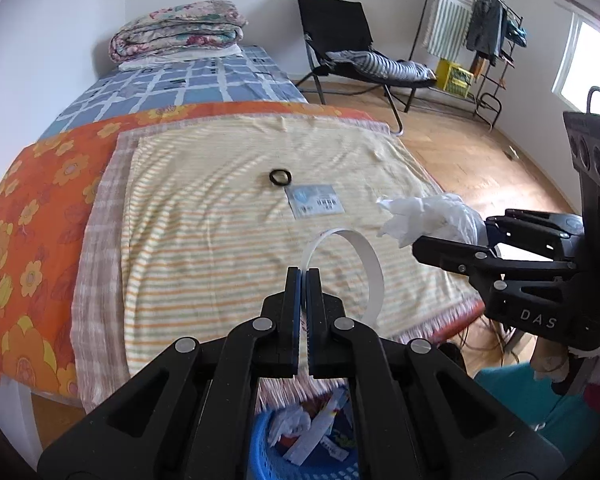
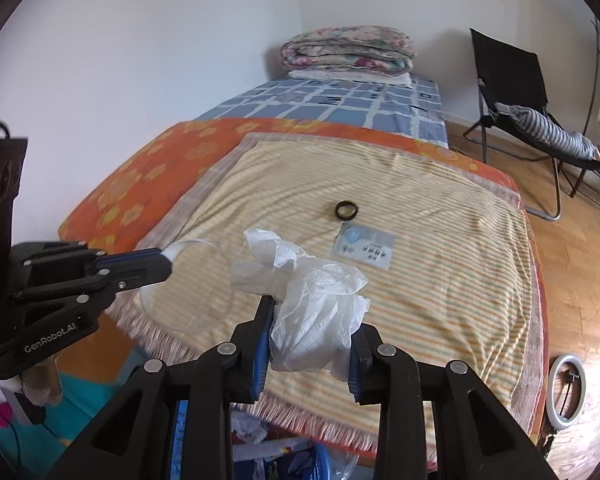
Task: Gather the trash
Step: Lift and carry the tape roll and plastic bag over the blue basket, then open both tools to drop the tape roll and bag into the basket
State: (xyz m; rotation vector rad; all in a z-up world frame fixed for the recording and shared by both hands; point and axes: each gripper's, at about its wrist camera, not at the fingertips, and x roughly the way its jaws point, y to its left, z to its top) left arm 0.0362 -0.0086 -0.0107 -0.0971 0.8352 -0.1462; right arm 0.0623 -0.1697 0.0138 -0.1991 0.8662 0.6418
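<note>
My left gripper (image 1: 304, 276) is shut on a curled white plastic strip (image 1: 364, 256), held above the striped blanket near the bed's front edge; it also shows in the right wrist view (image 2: 168, 258), with the strip (image 2: 192, 245). My right gripper (image 2: 310, 320) is shut on a crumpled white plastic bag with tissue (image 2: 312, 304), seen too in the left wrist view (image 1: 428, 216). A black ring (image 1: 280, 177) and a flat blue-white packet (image 1: 316, 200) lie on the blanket. A blue basket (image 1: 300, 448) with trash sits below my grippers.
The bed carries a yellow striped blanket (image 1: 204, 240), an orange flowered sheet (image 1: 40, 208) and a folded quilt (image 1: 176, 28) at the far end. A black chair (image 1: 348, 52) and a clothes rack (image 1: 480, 32) stand on the wood floor at right. A white ring light (image 2: 566, 388) stands by the bed.
</note>
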